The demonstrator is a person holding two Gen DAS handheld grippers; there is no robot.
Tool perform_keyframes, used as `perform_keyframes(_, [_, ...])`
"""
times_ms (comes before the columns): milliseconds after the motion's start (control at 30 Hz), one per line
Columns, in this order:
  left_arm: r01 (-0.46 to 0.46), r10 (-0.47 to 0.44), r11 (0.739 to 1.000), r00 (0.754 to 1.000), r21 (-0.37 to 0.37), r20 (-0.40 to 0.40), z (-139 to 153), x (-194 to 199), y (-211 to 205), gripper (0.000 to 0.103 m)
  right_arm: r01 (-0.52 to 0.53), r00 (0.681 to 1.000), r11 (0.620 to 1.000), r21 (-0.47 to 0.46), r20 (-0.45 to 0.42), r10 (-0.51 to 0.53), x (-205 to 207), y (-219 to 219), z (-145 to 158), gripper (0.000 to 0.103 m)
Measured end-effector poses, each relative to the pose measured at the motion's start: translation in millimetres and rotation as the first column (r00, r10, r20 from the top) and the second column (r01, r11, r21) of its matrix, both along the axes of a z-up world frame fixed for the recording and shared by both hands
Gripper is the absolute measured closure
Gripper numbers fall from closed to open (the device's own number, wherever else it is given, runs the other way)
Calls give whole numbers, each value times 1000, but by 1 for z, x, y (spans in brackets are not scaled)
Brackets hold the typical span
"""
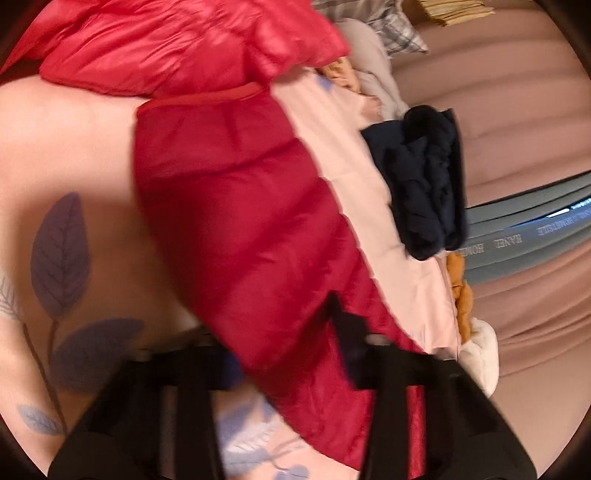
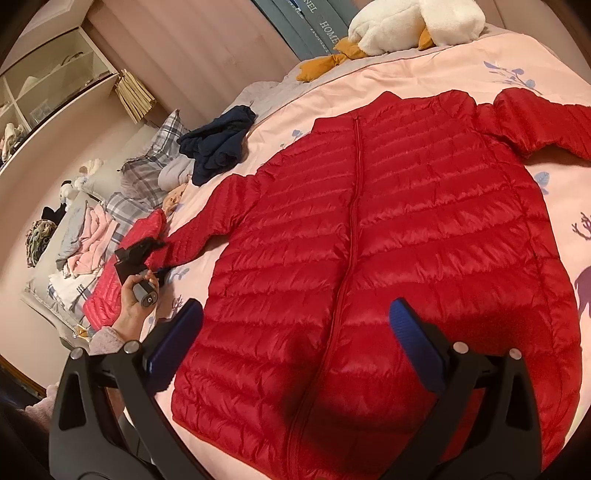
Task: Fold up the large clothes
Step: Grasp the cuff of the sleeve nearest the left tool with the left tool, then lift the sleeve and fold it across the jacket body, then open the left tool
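Lying face up on the pink bedspread [image 2: 325,96], the red puffer jacket [image 2: 388,240] is spread flat with its zipper [image 2: 352,206] closed down the middle and both sleeves stretched out to the sides. Its quilted shell is shiny and ribbed in horizontal bands. One sleeve [image 1: 236,206] runs through the left wrist view, lying across the bedspread, with more red padded fabric bunched beyond it.

The left gripper [image 2: 157,249], seen small from the right wrist camera, sits at the cuff end of that sleeve, and the person's hand [image 2: 135,302] is wrapped round its handle. In its own blurred view the sleeve passes between its black fingers [image 1: 347,332], but whether they are pinching the cloth cannot be told.

The right gripper [image 2: 295,314] hovers over the jacket's lower half, its blue-padded fingers [image 2: 413,343] set wide apart with nothing between them.

A dark navy garment [image 2: 218,144] lies crumpled near the jacket's shoulder, and a white stuffed toy [image 2: 406,26] rests at the bed's far edge.
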State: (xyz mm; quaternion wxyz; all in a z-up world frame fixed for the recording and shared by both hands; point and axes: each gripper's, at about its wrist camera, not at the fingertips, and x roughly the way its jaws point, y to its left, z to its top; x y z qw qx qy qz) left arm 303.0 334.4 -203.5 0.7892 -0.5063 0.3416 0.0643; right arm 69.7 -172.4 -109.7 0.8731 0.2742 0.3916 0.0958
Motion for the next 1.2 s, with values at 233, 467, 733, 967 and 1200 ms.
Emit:
perform_keyframes(233, [52, -51, 993, 999, 110, -10, 19, -3, -7, 92, 9, 1000, 1000, -10, -15, -9, 3, -2, 3, 2])
perform_keyframes(467, [148, -177, 935, 982, 323, 61, 87, -14, -51, 92, 12, 1000, 1000, -13, 9, -12, -8, 0, 13, 2])
perform_keyframes(733, [284, -408, 758, 909, 587, 87, 166, -35, -166, 92, 24, 999, 1000, -2, 37, -24, -31, -7, 19, 2])
perform_keyframes(967, [374, -536, 609, 844, 699, 17, 179, -52, -261, 92, 69, 996, 997, -18, 61, -68, -55, -27, 25, 2])
perform_keyframes(1200, [428, -613, 506, 789, 748, -37, 173, -68, -329, 92, 119, 991, 993, 1, 68, -119, -74, -50, 21, 2])
